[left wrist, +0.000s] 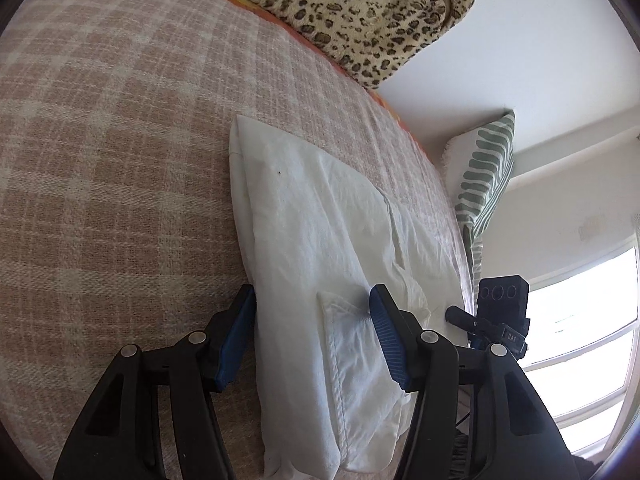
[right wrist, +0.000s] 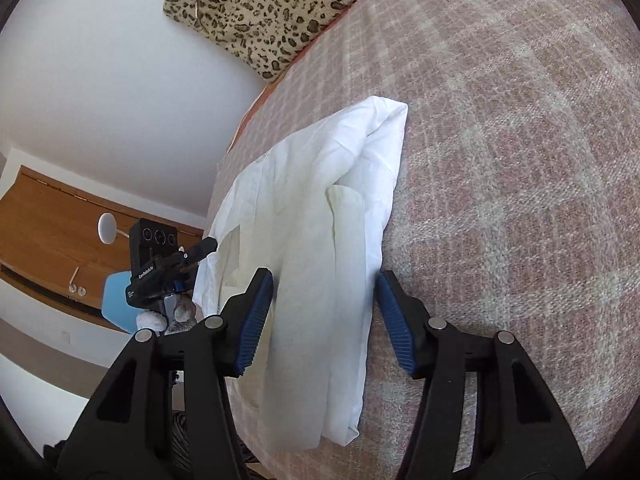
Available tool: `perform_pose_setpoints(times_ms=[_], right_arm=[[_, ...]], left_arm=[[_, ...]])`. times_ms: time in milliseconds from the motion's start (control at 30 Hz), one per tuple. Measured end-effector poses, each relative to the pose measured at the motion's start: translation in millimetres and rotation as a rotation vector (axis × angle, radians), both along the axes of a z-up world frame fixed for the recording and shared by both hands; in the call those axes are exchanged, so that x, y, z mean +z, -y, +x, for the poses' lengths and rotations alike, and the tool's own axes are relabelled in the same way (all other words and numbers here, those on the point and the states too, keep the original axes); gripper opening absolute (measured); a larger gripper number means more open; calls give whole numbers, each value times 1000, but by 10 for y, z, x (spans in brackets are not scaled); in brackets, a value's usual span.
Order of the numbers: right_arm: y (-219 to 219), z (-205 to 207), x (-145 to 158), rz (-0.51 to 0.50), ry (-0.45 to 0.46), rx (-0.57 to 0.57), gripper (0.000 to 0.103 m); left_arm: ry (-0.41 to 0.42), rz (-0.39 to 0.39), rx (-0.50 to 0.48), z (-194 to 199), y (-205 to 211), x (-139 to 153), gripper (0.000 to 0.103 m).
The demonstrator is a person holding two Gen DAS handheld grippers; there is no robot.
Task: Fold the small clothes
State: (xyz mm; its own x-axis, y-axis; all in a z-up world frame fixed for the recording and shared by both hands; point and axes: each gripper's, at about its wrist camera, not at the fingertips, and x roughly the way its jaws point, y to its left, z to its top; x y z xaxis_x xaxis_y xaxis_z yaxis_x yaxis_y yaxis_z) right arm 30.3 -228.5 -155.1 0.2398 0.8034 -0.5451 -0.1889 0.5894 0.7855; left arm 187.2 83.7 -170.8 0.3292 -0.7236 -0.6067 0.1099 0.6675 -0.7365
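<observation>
Bedroom, bed under a pink-and-cream checked blanket (left wrist: 120, 140). Nearest: left gripper (left wrist: 312, 332) and right gripper (right wrist: 326, 312), both spread wide, holding nothing, each straddling one long edge of the white garment (left wrist: 320, 240), which lies part-folded into a long strip on the blanket. Imo next fold goes best if both pinch all layers at the near end together, then lift evenly so the strip doesn't twist. Beyond: leopard-print cushion (left wrist: 352, 8), striped pillow (left wrist: 484, 184). Writing: "GenRobot.AI", approx, on the other gripper's body in the right view.
</observation>
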Motion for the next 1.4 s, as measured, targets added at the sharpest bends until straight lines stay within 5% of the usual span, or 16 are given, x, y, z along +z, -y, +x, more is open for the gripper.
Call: perform_pose_setpoints(times_ms=[67, 133, 233, 767, 1400], right_arm=[[-79, 2, -3, -13, 5, 9, 44], [-112, 10, 3, -33, -3, 1, 31], [-133, -8, 60, -72, 11, -6, 20], [-11, -26, 780, -208, 215, -12, 15], [1886, 585, 1546, -431, 310, -95, 15]], left_arm=[[8, 29, 1, -4, 29, 1, 43], [14, 48, -2, -16, 57, -5, 23], [53, 84, -8, -60, 112, 44, 17], [218, 158, -67, -23, 611, 694, 13], [340, 101, -221, 392, 2684, 1047, 13]])
